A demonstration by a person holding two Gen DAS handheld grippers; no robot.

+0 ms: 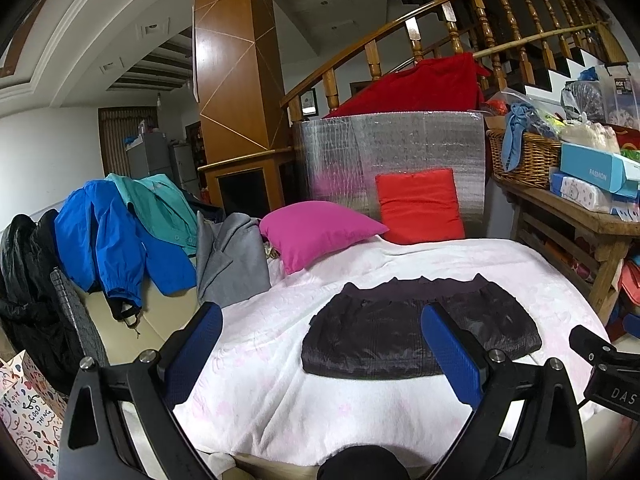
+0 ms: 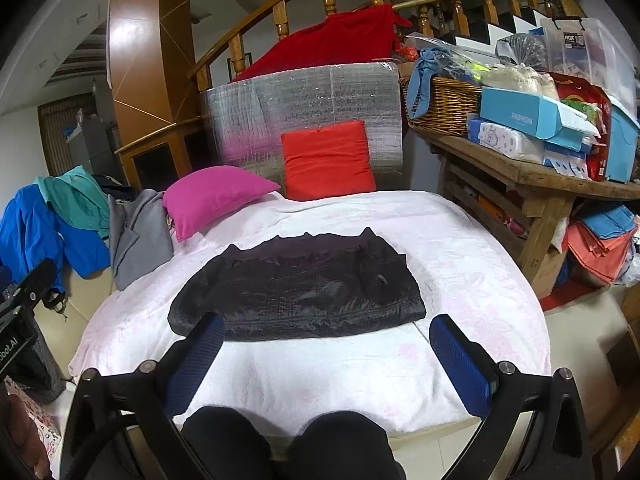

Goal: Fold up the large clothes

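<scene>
A black shiny quilted jacket (image 1: 416,332) (image 2: 300,292) lies folded into a flat rectangle on the white, pink-flowered blanket (image 1: 304,392) (image 2: 344,376). My left gripper (image 1: 320,312) hovers open over the near edge of the blanket, left of the jacket's middle, its blue pads (image 1: 452,356) wide apart and empty. My right gripper (image 2: 326,324) is also open and empty, held above the jacket's front edge. The right gripper's body shows at the right edge of the left wrist view. A person's dark knees (image 2: 288,440) are below the grippers.
A pile of jackets, blue (image 1: 104,236), teal (image 1: 160,204), grey (image 1: 232,260) and black (image 1: 28,280), lies at the left. Magenta (image 1: 316,232) and red (image 1: 420,204) cushions sit at the back. A cluttered wooden table (image 2: 540,176) stands at the right.
</scene>
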